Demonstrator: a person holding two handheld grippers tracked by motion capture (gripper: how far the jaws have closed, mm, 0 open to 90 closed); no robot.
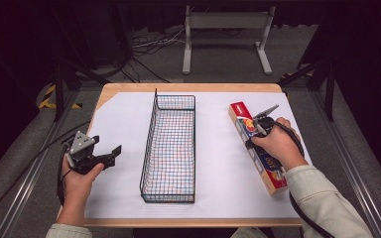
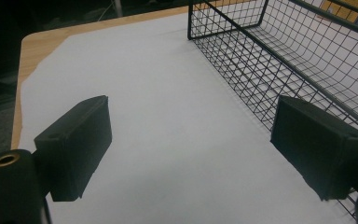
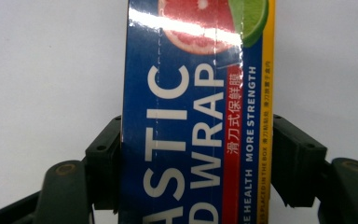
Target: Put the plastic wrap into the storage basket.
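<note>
A long box of plastic wrap, blue and red with a fruit picture, lies on the white sheet at the right of the table. My right gripper comes down on its middle. In the right gripper view the box runs up between the two jaws, and both jaws press against its long sides, so my right gripper is shut on it. My left gripper stands open over the sheet, left of the black wire basket. Nothing lies between its jaws.
The wire basket is long, stands mid-table and holds nothing. A white sheet covers most of the wooden table. Beyond the far edge are a metal stand, cables and dark floor.
</note>
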